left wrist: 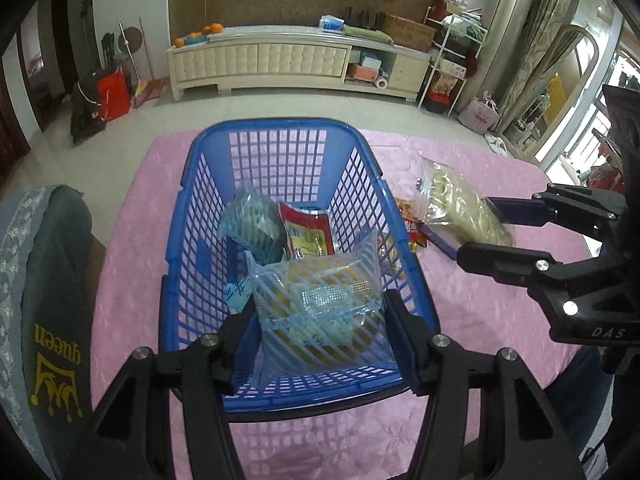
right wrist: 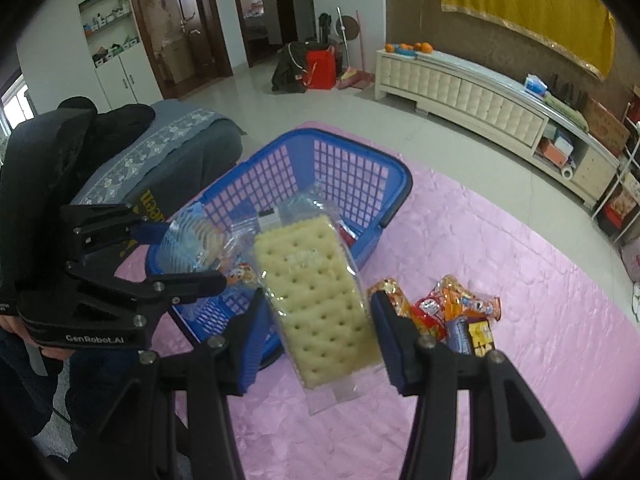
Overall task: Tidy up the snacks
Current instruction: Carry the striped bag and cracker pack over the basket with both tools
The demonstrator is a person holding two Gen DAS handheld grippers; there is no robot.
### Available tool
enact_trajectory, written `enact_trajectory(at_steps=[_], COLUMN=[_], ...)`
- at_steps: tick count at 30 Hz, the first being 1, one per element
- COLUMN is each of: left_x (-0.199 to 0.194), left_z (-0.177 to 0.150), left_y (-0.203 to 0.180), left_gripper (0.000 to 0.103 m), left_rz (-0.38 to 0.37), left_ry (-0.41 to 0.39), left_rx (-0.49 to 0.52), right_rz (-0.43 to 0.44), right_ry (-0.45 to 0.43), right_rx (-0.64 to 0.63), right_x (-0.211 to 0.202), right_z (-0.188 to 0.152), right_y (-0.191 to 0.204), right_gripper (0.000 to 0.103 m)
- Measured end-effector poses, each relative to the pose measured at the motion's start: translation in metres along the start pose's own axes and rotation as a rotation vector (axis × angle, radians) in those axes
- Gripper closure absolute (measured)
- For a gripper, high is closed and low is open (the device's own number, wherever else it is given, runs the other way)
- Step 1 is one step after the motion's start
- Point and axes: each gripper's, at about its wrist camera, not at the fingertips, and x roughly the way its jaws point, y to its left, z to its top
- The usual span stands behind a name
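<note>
A blue plastic basket (left wrist: 200,216) stands on the pink tablecloth; it also shows in the right wrist view (right wrist: 360,168). My left gripper (left wrist: 320,320) is shut on a clear blue-striped biscuit bag (left wrist: 320,300) and holds it over the basket's near end. A pale blue packet (left wrist: 252,224) and a red packet (left wrist: 306,232) lie inside the basket. My right gripper (right wrist: 316,312) is shut on a clear pack of cream crackers (right wrist: 316,296), held above the cloth beside the basket; the pack (left wrist: 460,208) also shows in the left wrist view.
Several small colourful snack packets (right wrist: 452,312) lie on the pink cloth (right wrist: 540,320) right of the basket. A grey fabric-covered chair (left wrist: 44,280) stands at the table's left. A long cream TV cabinet (left wrist: 280,60) runs along the far wall.
</note>
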Motion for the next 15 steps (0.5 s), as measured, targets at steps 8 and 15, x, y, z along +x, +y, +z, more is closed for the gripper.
enact_trajectory(at_steps=[8, 15], left_x=[0.003, -0.026], left_z=[-0.008, -0.006], left_y=[0.007, 0.013], left_gripper=[0.042, 0.034], left_rz=[0.017, 0.029], left_ry=[0.027, -0.033], left_rx=[-0.033, -0.036], right_rz=[-0.015, -0.016], right_ry=[-0.002, -0.024], right_rx=[0.006, 0.018], right_x=[-0.005, -0.014], right_z=[0.004, 0.01], right_y=[0.003, 0.008], right_gripper=[0.048, 0.048])
